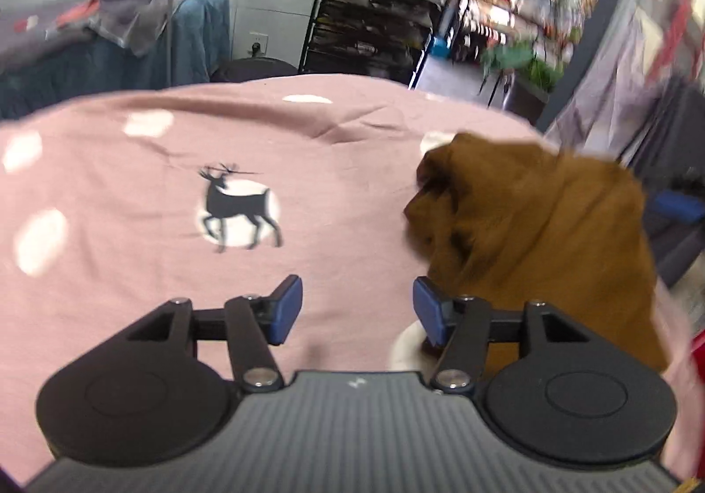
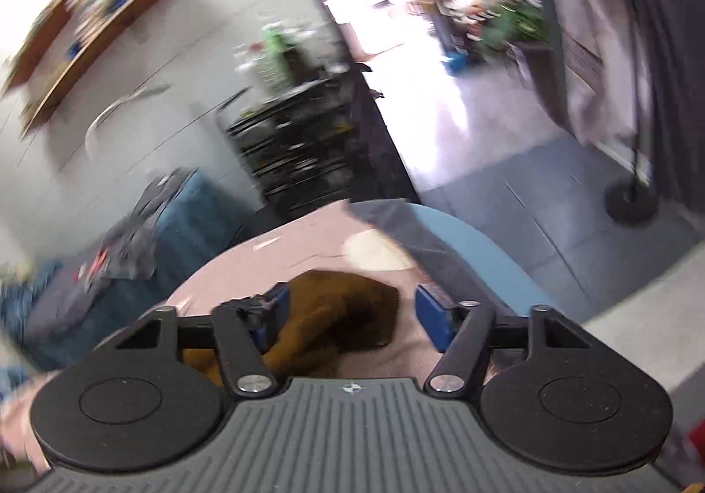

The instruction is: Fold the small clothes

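Left gripper, at lower centre of the left wrist view, is standing with its blue pads well apart and nothing between them, hovering over a pink cloth that is covering the work surface. Right gripper, at lower centre of the right wrist view, is likewise spread wide; the brown garment is lying bunched between its fingers and partly over the left one, but the jaws are not closing on it.

In the left wrist view the brown garment is sitting crumpled at right of centre, resting on the pink cloth just beside the right-hand pad and near the cloth's far right edge.

Handling, as a judgement: the garment is appearing soft, light and limp, so it is likely to sag and slide over the smooth cloth rather than hold a shape. A sound hold would be at a hem or corner, one gripper to each side, so the piece can be spread flat before folding; which edge is a hem cannot be told while it is bunched and blurred.

No readable writing or brand is showing. The only marking is a dark deer silhouette on a white disc printed on the pink cloth, among plain white spots.
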`<move>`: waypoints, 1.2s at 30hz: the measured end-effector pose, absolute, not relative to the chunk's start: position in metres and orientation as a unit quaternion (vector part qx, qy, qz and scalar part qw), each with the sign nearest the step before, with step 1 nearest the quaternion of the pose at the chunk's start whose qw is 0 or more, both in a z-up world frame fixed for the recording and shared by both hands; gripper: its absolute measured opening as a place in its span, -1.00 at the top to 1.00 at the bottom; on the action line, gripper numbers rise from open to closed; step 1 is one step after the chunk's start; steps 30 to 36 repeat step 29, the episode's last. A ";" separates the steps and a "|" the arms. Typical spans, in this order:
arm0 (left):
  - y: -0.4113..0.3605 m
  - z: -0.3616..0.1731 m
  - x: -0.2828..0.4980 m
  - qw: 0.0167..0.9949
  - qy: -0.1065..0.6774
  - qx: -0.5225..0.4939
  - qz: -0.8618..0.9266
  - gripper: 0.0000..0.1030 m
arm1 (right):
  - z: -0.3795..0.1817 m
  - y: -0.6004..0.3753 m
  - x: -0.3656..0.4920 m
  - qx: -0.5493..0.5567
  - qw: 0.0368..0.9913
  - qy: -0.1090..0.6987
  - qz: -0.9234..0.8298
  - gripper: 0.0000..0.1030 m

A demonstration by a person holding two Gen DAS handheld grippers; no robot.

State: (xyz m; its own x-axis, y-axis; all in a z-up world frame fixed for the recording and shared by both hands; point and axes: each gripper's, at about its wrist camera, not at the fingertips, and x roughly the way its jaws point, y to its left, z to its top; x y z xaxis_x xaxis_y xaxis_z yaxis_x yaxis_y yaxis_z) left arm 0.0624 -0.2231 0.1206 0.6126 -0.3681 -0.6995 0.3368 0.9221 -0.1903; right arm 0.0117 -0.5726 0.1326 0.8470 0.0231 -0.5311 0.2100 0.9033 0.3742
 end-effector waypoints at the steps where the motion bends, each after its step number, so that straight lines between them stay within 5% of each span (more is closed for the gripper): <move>1: -0.224 0.126 0.061 0.896 0.394 -0.003 -0.205 -0.22 | 0.138 -0.561 0.008 0.189 0.939 0.287 -0.037 -0.87; 3: -0.230 0.139 0.055 0.891 0.396 0.029 -0.218 -0.82 | 0.149 -0.537 0.001 0.142 0.935 0.325 -0.016 -1.00; 5: -0.234 0.154 0.040 0.891 0.387 0.063 -0.228 -1.00 | 0.155 -0.518 -0.008 0.107 0.926 0.361 0.002 -1.00; 17: -0.278 0.208 0.009 0.865 0.400 0.220 -0.209 -1.00 | 0.183 -0.469 -0.030 -0.060 0.893 0.447 0.010 -1.00; 36: -0.289 0.211 0.009 0.860 0.405 0.203 -0.234 -1.00 | 0.175 -0.457 -0.024 -0.099 0.871 0.481 -0.007 -1.00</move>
